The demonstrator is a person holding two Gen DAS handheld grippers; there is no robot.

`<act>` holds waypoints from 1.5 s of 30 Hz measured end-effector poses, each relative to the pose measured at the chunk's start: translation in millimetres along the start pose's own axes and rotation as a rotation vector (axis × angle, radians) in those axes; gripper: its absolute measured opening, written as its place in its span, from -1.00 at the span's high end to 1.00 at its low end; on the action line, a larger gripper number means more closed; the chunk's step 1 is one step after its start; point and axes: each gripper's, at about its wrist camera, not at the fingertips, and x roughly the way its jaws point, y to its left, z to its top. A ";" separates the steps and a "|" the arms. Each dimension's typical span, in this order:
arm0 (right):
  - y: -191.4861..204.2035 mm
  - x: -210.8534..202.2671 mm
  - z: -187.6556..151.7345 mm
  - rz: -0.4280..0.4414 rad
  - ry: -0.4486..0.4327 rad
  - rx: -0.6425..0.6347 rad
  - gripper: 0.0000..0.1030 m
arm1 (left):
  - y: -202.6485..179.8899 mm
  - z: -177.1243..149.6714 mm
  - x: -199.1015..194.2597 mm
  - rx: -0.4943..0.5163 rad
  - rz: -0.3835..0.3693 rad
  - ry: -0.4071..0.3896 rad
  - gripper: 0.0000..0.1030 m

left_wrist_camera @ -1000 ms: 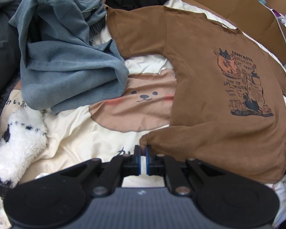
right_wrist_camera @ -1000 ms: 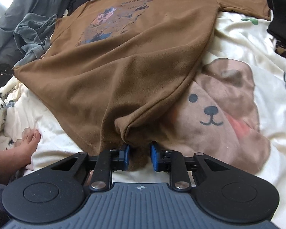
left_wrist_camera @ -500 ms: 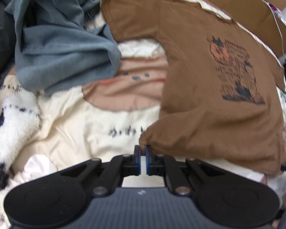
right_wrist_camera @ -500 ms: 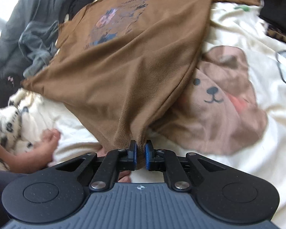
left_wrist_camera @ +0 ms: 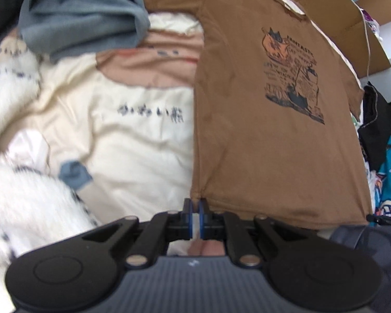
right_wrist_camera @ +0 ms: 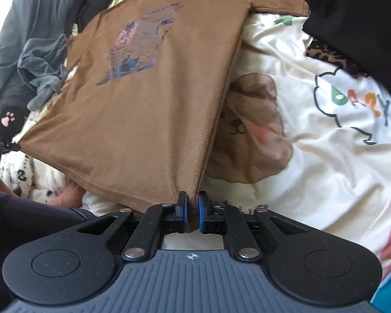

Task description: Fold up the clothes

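Here, the left gripper [left_wrist_camera: 195, 204] and right gripper [right_wrist_camera: 192, 203] each pinch 1 hem corner of the brown T-shirt [left_wrist_camera: 268, 135], jaws nearly closed on cloth. The shirt stretches taut, print up, over the bear-print blanket [right_wrist_camera: 312, 156]. Step: spreading flat. Next, likely carry the hem toward the collar, keeping both corners level.

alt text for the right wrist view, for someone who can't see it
The right claw is shut on the bottom corner of a brown printed t-shirt, pulled taut over a cream bear-print bedsheet. Black clothing lies at upper right, grey garments at left.
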 end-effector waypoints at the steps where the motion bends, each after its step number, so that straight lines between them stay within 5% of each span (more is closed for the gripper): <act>1: -1.2 -0.3 0.6 -0.010 0.008 -0.004 0.88 | 0.0 -2.7 4.3 -0.005 0.001 0.009 0.92; 10: -22.5 57.4 -10.8 -0.113 0.069 0.028 0.88 | 18.5 -17.1 66.6 -0.058 0.049 0.106 0.91; 14: -30.4 75.1 -18.6 -0.128 0.067 0.086 0.86 | 17.7 -17.2 60.3 -0.031 0.026 0.103 0.85; 20: -35.0 75.3 -17.6 -0.138 0.065 0.108 0.60 | 15.5 -3.9 45.4 0.035 0.072 0.056 0.63; 24: -37.0 76.1 -16.8 -0.143 0.058 0.102 0.35 | 14.4 4.5 66.7 0.068 0.072 0.042 0.20; 26: -38.1 76.7 -16.1 -0.139 0.045 0.100 0.23 | 13.9 6.8 83.4 0.088 0.088 0.046 0.14; 39: -42.7 85.2 -6.0 -0.104 0.041 0.100 0.20 | 35.1 -22.3 133.3 0.070 0.093 0.096 0.38; 41: -41.1 85.3 -4.0 -0.099 0.049 0.095 0.29 | 38.7 -20.0 132.2 0.044 0.075 0.096 0.53; 43: -40.2 85.4 -2.5 -0.088 0.053 0.104 0.58 | 42.5 -18.1 130.0 0.014 0.041 0.094 0.76; 45: -41.0 83.4 0.6 -0.084 0.066 0.101 0.84 | 43.1 -17.3 128.6 0.015 0.033 0.096 0.80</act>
